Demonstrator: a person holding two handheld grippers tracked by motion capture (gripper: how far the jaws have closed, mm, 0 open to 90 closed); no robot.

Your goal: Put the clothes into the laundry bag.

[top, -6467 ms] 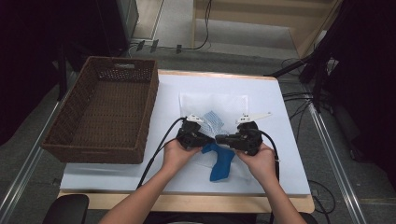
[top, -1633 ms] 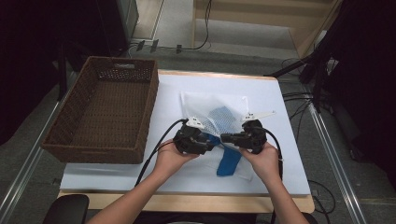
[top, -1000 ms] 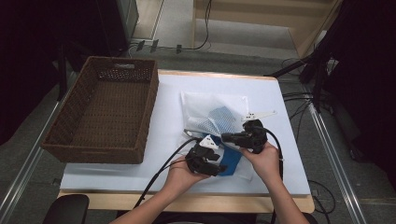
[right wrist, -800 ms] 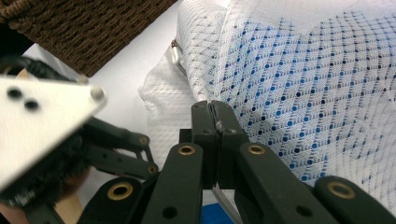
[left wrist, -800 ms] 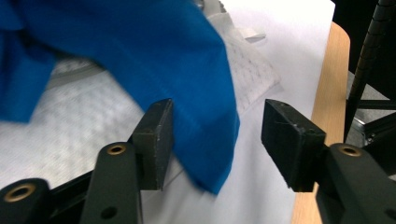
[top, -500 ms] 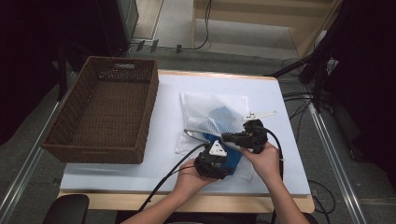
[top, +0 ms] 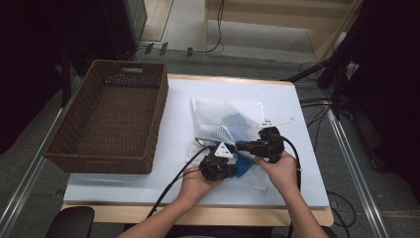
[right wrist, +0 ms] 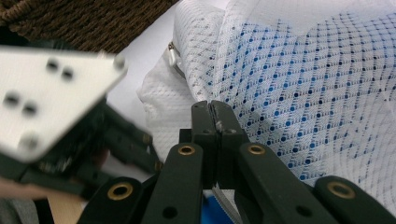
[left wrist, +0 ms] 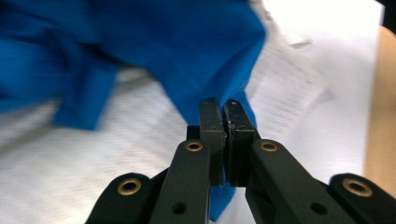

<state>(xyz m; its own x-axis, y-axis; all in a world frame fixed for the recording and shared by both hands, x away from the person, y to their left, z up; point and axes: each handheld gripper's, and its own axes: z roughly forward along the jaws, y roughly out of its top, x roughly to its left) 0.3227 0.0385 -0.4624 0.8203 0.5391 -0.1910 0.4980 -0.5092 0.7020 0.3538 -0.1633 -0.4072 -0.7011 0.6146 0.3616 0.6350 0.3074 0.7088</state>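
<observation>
Left gripper view: left claw (left wrist: 226,109), jaws just drawn together and clenched on a lower fold of the blue cloth (left wrist: 187,51); the cloth spreads up and away over the white mesh bag (left wrist: 93,154), with the bench's white cover (left wrist: 345,60) and its wooden edge (left wrist: 380,116) off to one side.

Right gripper view: right claw (right wrist: 212,114), jaws pressed tight with a thin edge of white mesh pinched between them. Beyond the tips, the mesh bag (right wrist: 303,93) with blue showing through its weave; a metal zip pull (right wrist: 173,55) at the bag's edge; the wicker basket (right wrist: 84,21) behind it. The left claw's grey plate and dark body (right wrist: 56,93), blurred, crowd in close alongside.

High view: both claws at the near end of the mesh bag (top: 225,111), left claw (top: 233,166) and right claw (top: 242,147) near each other, a hand behind each. Blue cloth (top: 243,166) partly outside the bag's near end between the claws, partly inside under the mesh. Brown wicker basket (top: 111,116) standing on the left part of the bench (top: 297,104), well apart from the bag. Black cables trail from both claws toward the near edge. Office chair (top: 69,220) at the bench's near left corner; cables on the floor (top: 317,104) at right.

Grip contact is legible in the gripper views; in the high view the hands and claw bodies cover it.
</observation>
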